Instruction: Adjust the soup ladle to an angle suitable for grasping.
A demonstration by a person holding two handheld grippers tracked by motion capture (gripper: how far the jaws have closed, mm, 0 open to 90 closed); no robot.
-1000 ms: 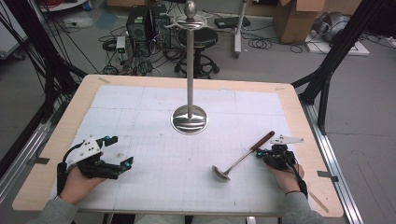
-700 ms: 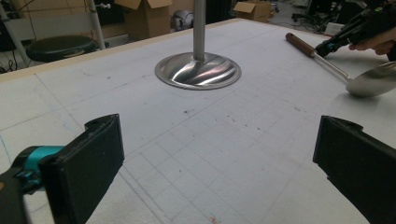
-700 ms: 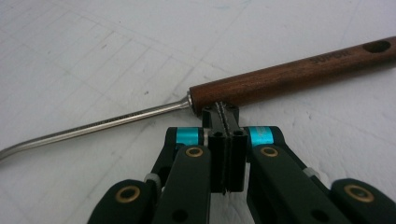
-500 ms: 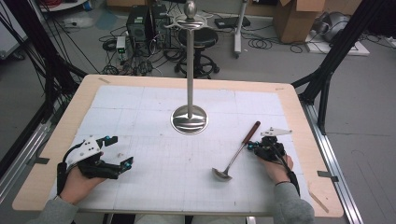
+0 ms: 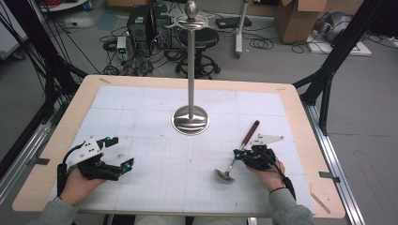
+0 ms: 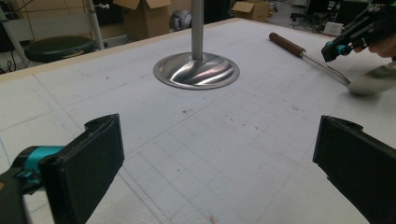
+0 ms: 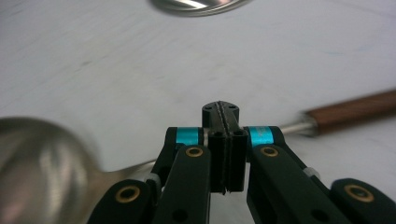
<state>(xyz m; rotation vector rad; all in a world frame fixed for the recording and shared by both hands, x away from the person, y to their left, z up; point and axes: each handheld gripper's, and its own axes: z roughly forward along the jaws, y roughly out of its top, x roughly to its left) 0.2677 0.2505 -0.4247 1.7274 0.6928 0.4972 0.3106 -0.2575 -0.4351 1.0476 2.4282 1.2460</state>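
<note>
We saw the right tool [image 5: 240, 154] clamped tight on the metal shaft of the ladle [image 5: 237, 153], partway between its wooden handle and its bowl, which rested on the counter [image 5: 155, 112] toward the near right. The left tool [image 5: 123, 152] stood wide apart with nothing between its pads, resting at the near left. The metal stand [image 5: 190, 119] rose mid-counter, well apart from both.

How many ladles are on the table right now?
1. The ladle lies right of the metal stand, its shaft clamped in the right gripper, bowl nearest the person.
</note>
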